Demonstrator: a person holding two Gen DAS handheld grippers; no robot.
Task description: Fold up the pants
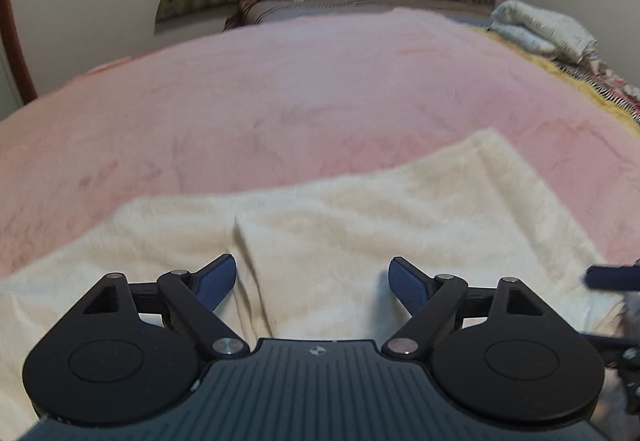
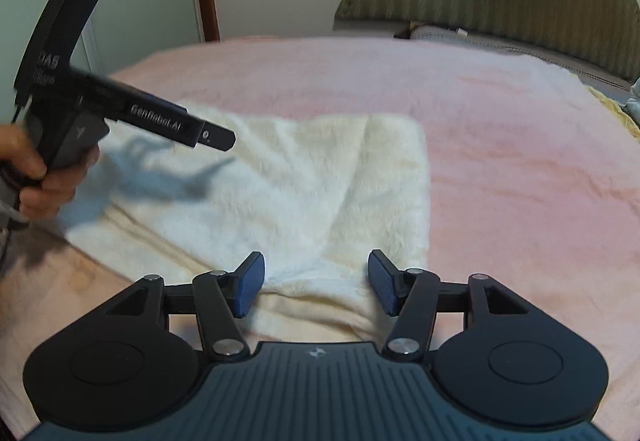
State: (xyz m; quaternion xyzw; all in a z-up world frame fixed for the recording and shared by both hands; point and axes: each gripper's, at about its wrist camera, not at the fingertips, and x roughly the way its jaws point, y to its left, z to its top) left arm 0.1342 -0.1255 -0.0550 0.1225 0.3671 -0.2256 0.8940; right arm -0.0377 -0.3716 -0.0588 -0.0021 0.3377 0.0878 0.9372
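Tools [image 1: 312, 283] [image 2: 316, 281] spread; pants [image 2: 280, 193] lie crosswise

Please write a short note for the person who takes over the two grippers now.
Left gripper: open, holds nothing, above the cream pants.
Right gripper: open, holds nothing, at the pants' near edge.
Pants lie on the pink blanket, already folded over at least once.
Left: how many folds remain I cannot tell; check, then finish and flatten.
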